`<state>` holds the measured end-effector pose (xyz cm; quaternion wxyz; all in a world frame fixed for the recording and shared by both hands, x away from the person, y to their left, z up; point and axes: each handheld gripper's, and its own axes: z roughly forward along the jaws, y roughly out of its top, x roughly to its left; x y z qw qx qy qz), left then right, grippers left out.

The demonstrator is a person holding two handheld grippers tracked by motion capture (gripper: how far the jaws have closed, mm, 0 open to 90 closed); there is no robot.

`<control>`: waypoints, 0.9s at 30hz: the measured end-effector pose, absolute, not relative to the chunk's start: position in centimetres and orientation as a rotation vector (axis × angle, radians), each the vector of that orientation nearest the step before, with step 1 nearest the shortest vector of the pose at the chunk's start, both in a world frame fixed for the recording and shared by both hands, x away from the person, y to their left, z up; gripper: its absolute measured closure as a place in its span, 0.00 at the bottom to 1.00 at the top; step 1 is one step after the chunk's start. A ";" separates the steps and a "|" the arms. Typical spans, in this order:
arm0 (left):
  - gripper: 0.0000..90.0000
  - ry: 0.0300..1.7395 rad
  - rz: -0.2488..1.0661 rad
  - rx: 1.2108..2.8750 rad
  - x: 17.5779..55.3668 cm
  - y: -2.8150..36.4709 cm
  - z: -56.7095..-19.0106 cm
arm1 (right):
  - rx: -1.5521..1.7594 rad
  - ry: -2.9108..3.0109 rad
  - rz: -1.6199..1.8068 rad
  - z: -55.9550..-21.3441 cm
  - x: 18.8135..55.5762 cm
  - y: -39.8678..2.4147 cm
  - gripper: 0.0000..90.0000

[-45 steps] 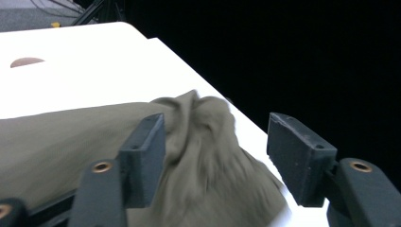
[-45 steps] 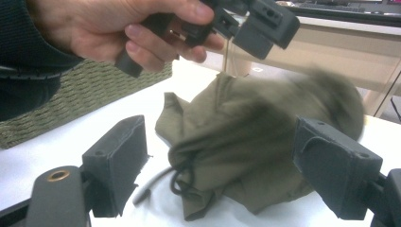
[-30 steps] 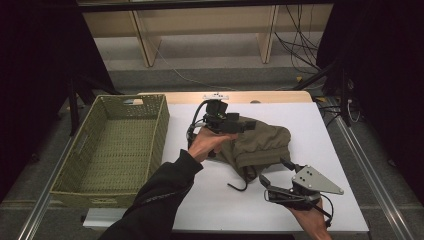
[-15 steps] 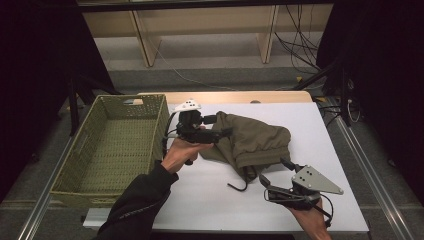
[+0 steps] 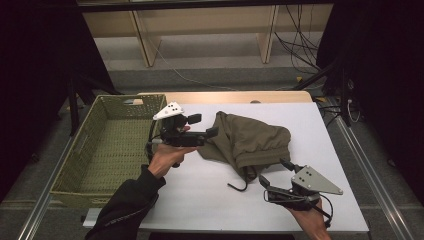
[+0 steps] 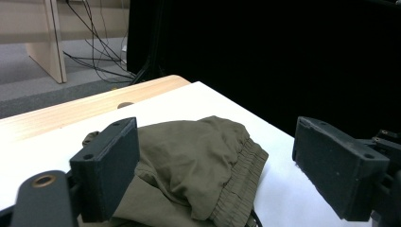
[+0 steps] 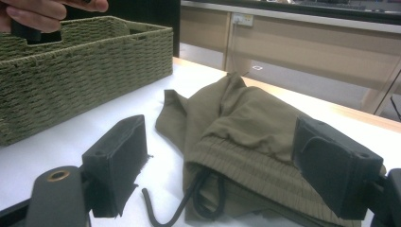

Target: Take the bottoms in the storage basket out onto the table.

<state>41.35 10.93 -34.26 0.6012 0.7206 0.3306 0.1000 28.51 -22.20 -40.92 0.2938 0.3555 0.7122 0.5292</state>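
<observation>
An olive-green pair of shorts (image 5: 252,142) lies crumpled in the middle of the white table (image 5: 200,195), its black drawstring (image 5: 239,186) trailing toward the front. My left gripper (image 5: 204,126) hovers at the garment's left edge, jaws open and pointing right. In the left gripper view the shorts (image 6: 194,161) lie between and beyond the spread jaws, nothing held. My right gripper (image 5: 275,172) rests near the front right, open, pointing at the waistband. The right gripper view shows the shorts (image 7: 246,127) and drawstring (image 7: 189,201) just ahead of its open jaws.
A woven green basket (image 5: 107,150) stands at the table's left side, with nothing in it; its wall (image 7: 85,61) also shows in the right gripper view. A wooden strip (image 5: 225,96) runs along the table's far edge. Cables lie on the floor behind.
My left gripper has drawn back to the left, from over the shorts to their left edge near the basket. The right gripper has stayed put.
</observation>
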 end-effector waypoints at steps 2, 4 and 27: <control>0.17 0.761 0.245 1.672 41.2 11.1 -34.2 | 0.947 1.895 1.410 -40.9 28.5 -22.2 0.22; 0.17 0.763 0.255 1.665 41.1 11.4 -34.1 | 0.947 1.895 1.411 -40.9 28.5 -22.3 0.22; 0.16 0.839 0.303 1.633 40.7 15.5 -34.3 | 0.954 1.893 1.419 -41.0 28.6 -22.5 0.22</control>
